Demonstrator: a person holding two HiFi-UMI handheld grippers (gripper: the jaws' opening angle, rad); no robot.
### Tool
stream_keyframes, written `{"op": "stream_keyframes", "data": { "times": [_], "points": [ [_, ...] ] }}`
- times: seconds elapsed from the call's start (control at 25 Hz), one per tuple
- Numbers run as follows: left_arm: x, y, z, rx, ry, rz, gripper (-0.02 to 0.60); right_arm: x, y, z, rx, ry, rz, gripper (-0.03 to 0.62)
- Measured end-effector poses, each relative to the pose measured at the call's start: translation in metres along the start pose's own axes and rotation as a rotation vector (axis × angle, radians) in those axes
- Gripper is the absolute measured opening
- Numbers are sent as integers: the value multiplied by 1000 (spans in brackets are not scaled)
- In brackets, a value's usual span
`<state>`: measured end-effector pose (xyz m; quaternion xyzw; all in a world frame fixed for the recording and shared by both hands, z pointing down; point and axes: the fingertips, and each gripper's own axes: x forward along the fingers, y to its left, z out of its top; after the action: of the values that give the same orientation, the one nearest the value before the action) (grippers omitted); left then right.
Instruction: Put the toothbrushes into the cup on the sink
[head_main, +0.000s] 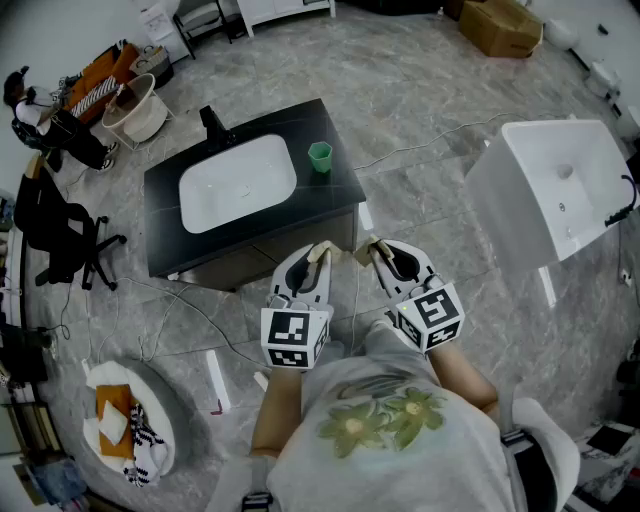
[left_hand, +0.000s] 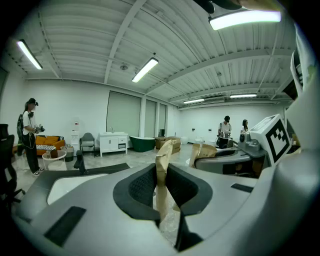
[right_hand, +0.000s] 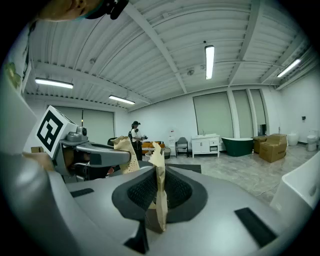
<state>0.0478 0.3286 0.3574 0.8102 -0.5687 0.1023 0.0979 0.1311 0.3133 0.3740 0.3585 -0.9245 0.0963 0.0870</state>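
A black vanity (head_main: 170, 195) with a white basin (head_main: 238, 182) stands ahead of me on the floor. A green cup (head_main: 319, 157) sits on its right end. Both grippers hover side by side just in front of the vanity's near right corner. My left gripper (head_main: 318, 252) (left_hand: 161, 189) is shut on a toothbrush in a tan paper wrapper (left_hand: 163, 162) that sticks up between the pads. My right gripper (head_main: 372, 250) (right_hand: 159, 196) is shut on a second wrapped toothbrush (right_hand: 159, 170). The brushes themselves are hidden by the wrappers.
A white free-standing basin (head_main: 558, 190) stands to the right, a black office chair (head_main: 60, 240) to the left. A round white tub with cloths (head_main: 125, 420) lies at lower left. Cables (head_main: 190, 310) run over the floor by the vanity. Another person (head_main: 50, 125) stands at far left.
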Motion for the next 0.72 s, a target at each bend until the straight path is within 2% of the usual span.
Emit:
{"op": "stream_keyframes", "data": {
  "times": [0.28, 0.52, 0.72],
  "points": [
    [19, -19, 2, -8, -4, 52, 69, -11, -28, -1, -22, 2, 39, 55],
    [34, -43, -9, -49, 7, 113, 70, -23, -55, -11, -50, 30, 105, 55],
    [47, -54, -17, -61, 27, 151, 71, -24, -78, -18, -51, 46, 125, 55]
  ]
}}
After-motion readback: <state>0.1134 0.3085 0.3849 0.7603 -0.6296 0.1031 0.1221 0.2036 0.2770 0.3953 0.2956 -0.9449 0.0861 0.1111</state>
